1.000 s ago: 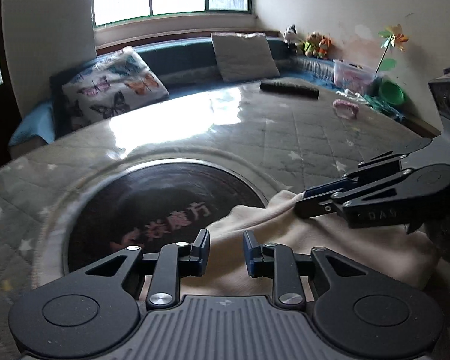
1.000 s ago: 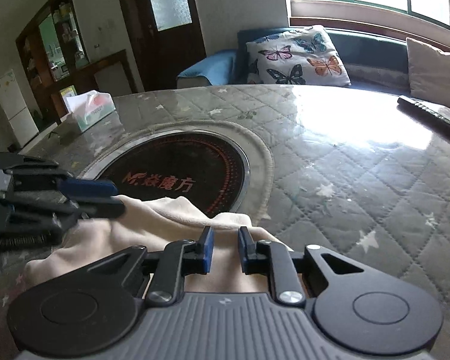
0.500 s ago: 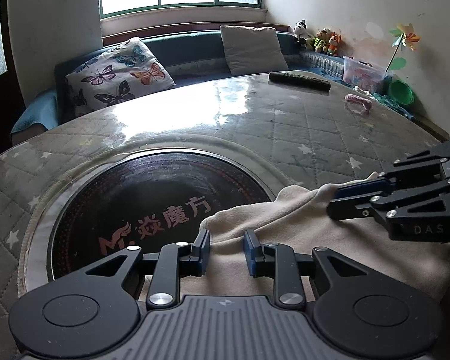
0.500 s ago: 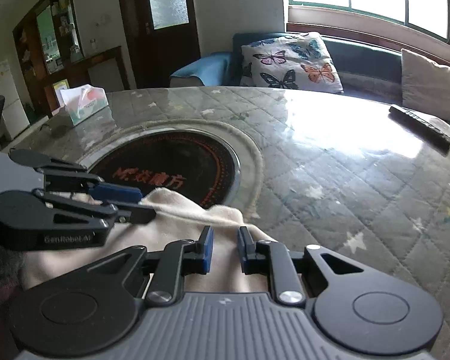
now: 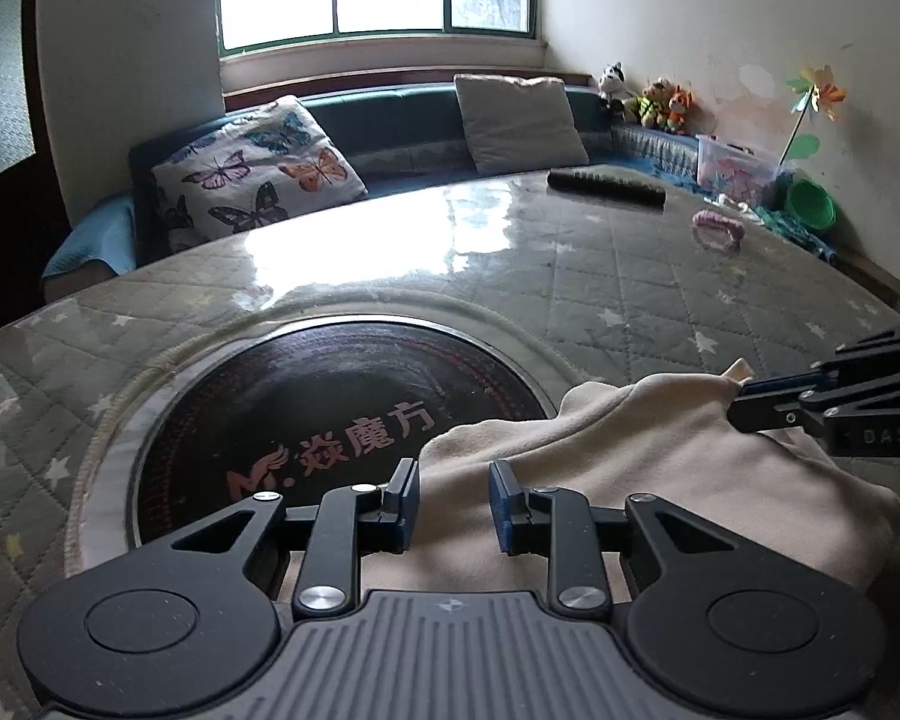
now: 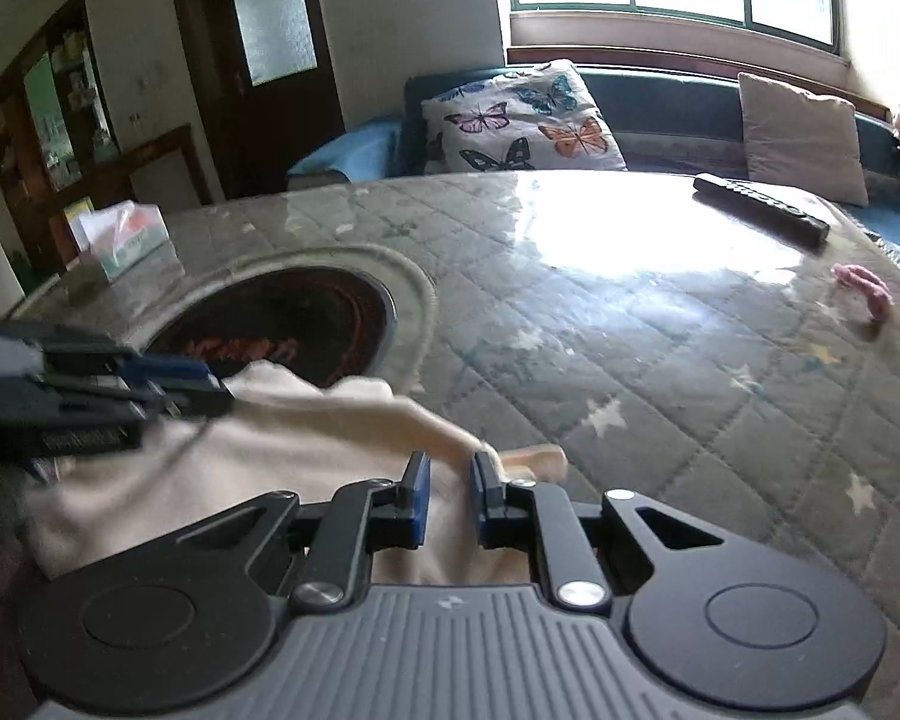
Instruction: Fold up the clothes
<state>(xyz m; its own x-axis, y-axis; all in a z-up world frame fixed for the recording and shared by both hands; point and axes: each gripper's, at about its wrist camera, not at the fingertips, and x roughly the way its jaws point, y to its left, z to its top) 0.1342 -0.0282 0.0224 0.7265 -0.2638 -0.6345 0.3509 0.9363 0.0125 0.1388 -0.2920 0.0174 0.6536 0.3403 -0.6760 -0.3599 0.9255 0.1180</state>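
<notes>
A: Left wrist view? Where's the cloth?

B: Beige garment [image 5: 630, 468] bunched on the quilted table [image 5: 630, 276], its edge over the dark round hob [image 5: 306, 414]. Left gripper [image 5: 453, 504] angled down, jaws partly apart, fabric under and between them; pinched or not, can't tell.

A: Right wrist view?

B: Blurry. Right gripper [image 6: 450, 495] tilted down, jaws have just been closing, narrow gap with a fold of fabric in it, probably clamped. The other gripper comes in from the left, tips at the cloth's far edge.
</notes>
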